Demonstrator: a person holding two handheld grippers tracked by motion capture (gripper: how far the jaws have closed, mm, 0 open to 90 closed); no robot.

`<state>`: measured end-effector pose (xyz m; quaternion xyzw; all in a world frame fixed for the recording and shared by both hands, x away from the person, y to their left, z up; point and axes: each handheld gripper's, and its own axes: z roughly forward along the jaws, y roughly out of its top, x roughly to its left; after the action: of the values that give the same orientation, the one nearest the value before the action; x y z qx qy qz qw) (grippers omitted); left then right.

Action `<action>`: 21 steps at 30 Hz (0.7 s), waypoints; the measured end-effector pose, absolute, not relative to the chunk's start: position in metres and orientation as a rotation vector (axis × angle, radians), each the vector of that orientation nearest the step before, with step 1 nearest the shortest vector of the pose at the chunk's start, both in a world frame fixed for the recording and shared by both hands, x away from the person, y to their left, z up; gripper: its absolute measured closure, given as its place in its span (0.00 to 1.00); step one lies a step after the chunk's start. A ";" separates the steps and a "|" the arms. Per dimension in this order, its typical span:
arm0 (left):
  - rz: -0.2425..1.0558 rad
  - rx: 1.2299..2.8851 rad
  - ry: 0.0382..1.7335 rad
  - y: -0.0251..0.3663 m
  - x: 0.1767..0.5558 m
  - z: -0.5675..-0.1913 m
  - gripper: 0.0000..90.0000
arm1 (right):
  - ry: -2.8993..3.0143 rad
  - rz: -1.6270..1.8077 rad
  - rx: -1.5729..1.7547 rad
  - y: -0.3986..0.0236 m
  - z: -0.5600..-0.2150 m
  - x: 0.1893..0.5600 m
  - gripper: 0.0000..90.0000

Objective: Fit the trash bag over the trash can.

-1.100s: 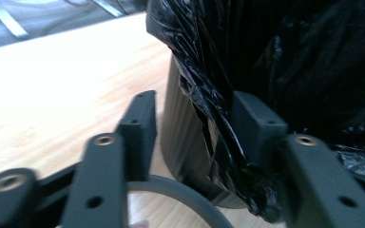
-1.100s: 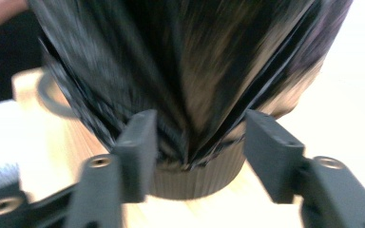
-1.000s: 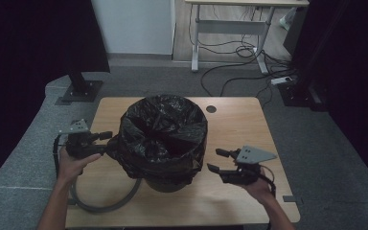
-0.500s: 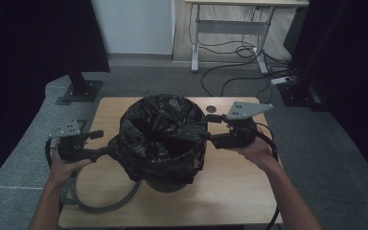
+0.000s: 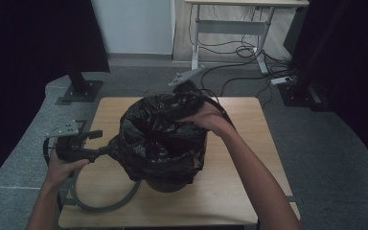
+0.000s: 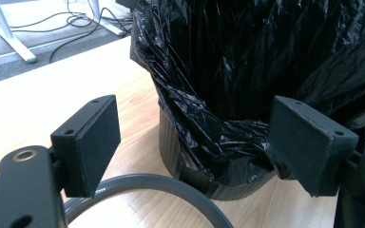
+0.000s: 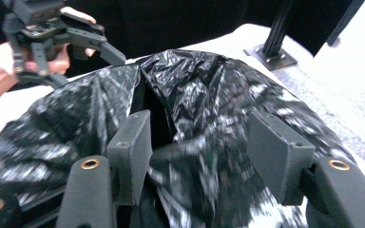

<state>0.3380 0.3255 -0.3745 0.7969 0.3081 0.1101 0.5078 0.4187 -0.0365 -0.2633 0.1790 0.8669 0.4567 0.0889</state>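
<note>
Jaws of the left gripper (image 5: 97, 142) stand apart beside one black bag (image 5: 165, 139) lining one bin (image 6: 171, 147) mid-desk (image 5: 249, 143); the right gripper's (image 7: 199, 156) jaws, gaping, have been closing over the bag's far rim, blurred there.

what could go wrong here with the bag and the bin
The left gripper has just been opening; its pads stand apart around the bunched bag edge, so that side of the black bag may slip off the bin. The right gripper hangs open over loose folds at the far rim and could snag or tear the thin plastic. The grey cable looped beside the bin might catch it.
</note>
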 end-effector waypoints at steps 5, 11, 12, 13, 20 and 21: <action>0.271 1.924 0.738 0.327 0.337 -0.374 0.21 | 2.628 1.325 0.519 -0.011 -0.274 0.430 0.48; 0.277 1.924 0.740 0.329 0.335 -0.375 0.21 | 2.682 1.215 0.478 0.004 -0.296 0.437 0.51; 0.277 1.921 0.741 0.330 0.335 -0.375 0.21 | 2.685 1.219 0.476 0.005 -0.298 0.437 0.51; 0.277 1.921 0.742 0.331 0.335 -0.375 0.21 | 2.695 1.217 0.471 0.006 -0.301 0.438 0.51; 0.275 1.918 0.750 0.333 0.335 -0.378 0.21 | 2.733 1.197 0.445 0.013 -0.317 0.440 0.47; 0.274 1.918 0.750 0.333 0.335 -0.378 0.21 | 2.742 1.189 0.447 0.014 -0.318 0.440 0.47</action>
<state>0.3355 0.3330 -0.3778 0.7956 0.3110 0.1138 0.5072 0.4403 0.0143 -0.3185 0.1475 0.9058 0.3927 0.0600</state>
